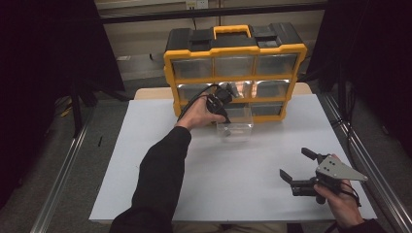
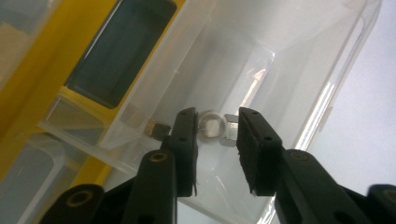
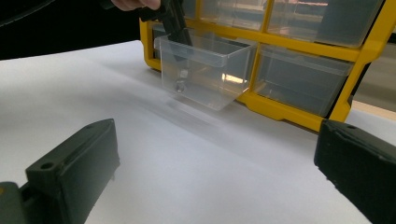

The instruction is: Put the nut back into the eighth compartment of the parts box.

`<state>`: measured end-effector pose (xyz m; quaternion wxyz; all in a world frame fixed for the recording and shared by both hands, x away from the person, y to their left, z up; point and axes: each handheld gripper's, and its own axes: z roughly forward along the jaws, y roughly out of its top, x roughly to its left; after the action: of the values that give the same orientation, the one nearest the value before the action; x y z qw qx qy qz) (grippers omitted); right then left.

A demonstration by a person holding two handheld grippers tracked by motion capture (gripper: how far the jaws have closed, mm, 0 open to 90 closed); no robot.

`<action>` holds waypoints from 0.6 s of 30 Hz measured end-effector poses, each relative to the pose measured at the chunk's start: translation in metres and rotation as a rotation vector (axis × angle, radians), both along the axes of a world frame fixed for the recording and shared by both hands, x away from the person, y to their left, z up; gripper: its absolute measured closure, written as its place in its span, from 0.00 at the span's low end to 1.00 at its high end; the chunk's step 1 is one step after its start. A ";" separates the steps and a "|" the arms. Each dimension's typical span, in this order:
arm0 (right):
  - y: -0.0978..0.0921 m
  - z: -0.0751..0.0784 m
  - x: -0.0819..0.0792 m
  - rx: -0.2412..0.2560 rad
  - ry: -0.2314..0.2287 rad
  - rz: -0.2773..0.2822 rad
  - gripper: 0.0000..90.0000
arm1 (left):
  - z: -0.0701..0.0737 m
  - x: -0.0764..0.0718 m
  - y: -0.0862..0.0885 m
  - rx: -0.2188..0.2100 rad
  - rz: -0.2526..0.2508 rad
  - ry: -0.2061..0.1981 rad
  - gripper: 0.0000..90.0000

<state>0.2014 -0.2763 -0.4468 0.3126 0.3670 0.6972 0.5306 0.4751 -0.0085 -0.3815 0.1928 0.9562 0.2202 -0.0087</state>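
A yellow and black organizer (image 1: pixel 235 51) with clear drawers stands at the back of the white table (image 1: pixel 160 165). One clear drawer (image 1: pixel 236 128) is pulled out of its bottom row. My left gripper (image 1: pixel 227 115) reaches down into that drawer (image 2: pixel 289 60). Its jaws stand a little apart, open, just above small metal parts on the drawer floor. A washer (image 2: pixel 212 128) shows between the tips, with a nut (image 2: pixel 229 135) beside it and another nut (image 2: pixel 156 129) to the left. My right gripper (image 1: pixel 293 162) rests wide open and empty near the front right of the table.
The right gripper view shows the drawer (image 3: pixel 210 70) jutting from the organizer's yellow frame (image 3: pixel 280 109), with the left gripper (image 3: pixel 180 46) dipping into it. Closed drawers (image 3: pixel 303 77) sit to the side. Metal rails (image 1: pixel 63 170) run along both table sides.
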 end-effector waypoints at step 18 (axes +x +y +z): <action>0.000 0.000 0.000 0.000 -0.001 0.002 0.00 | 0.015 -0.005 0.015 -0.075 -0.015 -0.055 0.68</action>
<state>0.2018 -0.2761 -0.4469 0.3123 0.3661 0.6974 0.5311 0.4704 0.0068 -0.3667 0.2344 0.9498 0.2070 0.0078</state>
